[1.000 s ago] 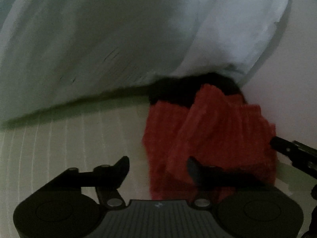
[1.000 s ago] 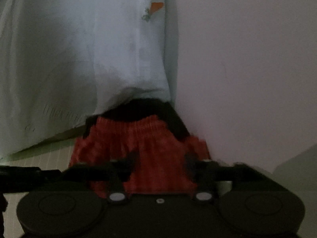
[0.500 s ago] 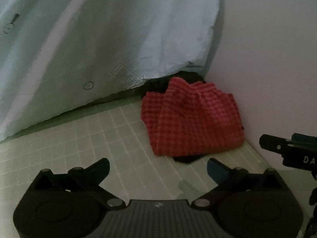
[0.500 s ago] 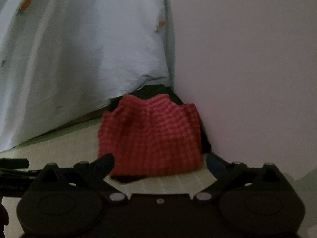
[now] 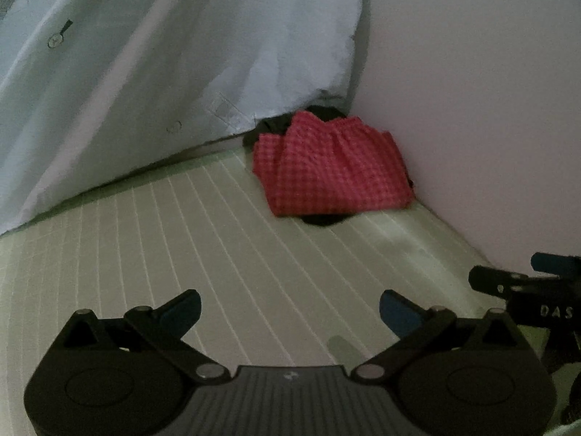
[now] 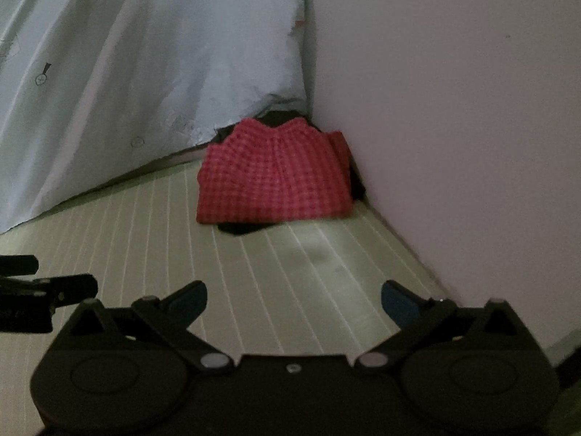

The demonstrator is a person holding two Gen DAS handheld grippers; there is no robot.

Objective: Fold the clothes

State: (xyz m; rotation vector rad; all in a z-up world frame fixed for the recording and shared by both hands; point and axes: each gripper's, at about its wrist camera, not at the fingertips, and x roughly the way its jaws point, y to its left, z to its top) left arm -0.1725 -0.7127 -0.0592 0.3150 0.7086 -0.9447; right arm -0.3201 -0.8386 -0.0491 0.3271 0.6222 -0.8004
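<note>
Red-checked folded cloth [image 5: 332,167] lies on a dark garment [image 5: 319,219] in the far corner of my pale green lined mat [image 5: 218,254], between the white sheet [image 5: 163,54] and wall [image 5: 472,91], while my left tongs [image 5: 289,309] and right tongs [image 6: 293,299] gape wide, empty, near me.

You have: red-pink checked garment [image 5: 332,167] over black cloth [image 5: 321,219]; pale green white-lined mat [image 5: 218,254]; pale blue sheet [image 6: 145,72], carrot print upper left.
</note>
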